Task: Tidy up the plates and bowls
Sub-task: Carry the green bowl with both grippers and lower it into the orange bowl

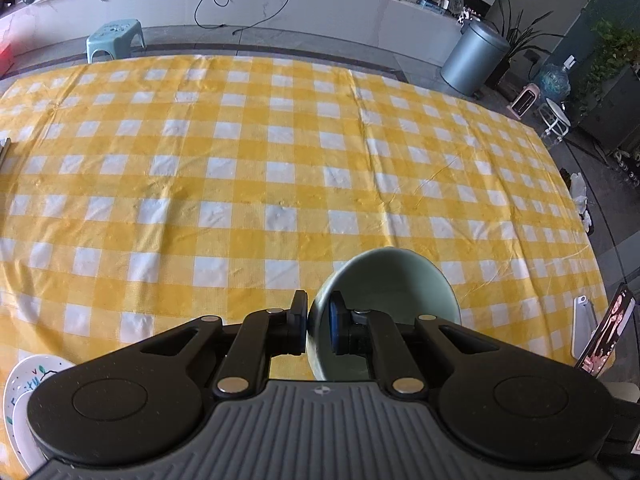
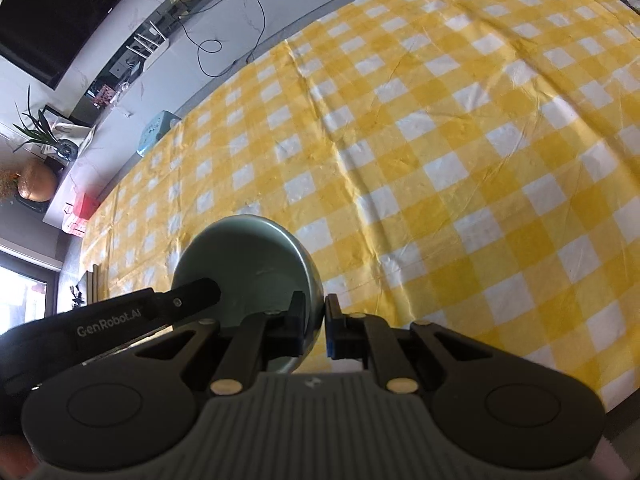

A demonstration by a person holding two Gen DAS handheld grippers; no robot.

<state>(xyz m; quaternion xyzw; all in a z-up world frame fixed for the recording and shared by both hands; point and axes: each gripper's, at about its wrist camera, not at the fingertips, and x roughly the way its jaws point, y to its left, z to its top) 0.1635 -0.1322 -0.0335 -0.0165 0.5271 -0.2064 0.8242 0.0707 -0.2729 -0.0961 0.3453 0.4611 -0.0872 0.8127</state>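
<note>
A pale green bowl (image 1: 394, 292) is held above the yellow checked tablecloth (image 1: 260, 168). My left gripper (image 1: 318, 322) is shut on the bowl's left rim, one finger outside and one inside. The same bowl shows in the right wrist view (image 2: 248, 256), where my right gripper (image 2: 314, 326) is shut on its right rim. The left gripper's finger (image 2: 192, 294) reaches in on the bowl's other side. A stack of white patterned plates (image 1: 24, 392) lies at the table's near left corner, partly hidden by the left gripper body.
A phone on a white stand (image 1: 608, 332) sits at the table's right edge. A dark strip (image 2: 94, 284) lies at the table's left end. Beyond the table are a teal stool (image 1: 116, 36), a grey bin (image 1: 474, 58) and a marble ledge with cables.
</note>
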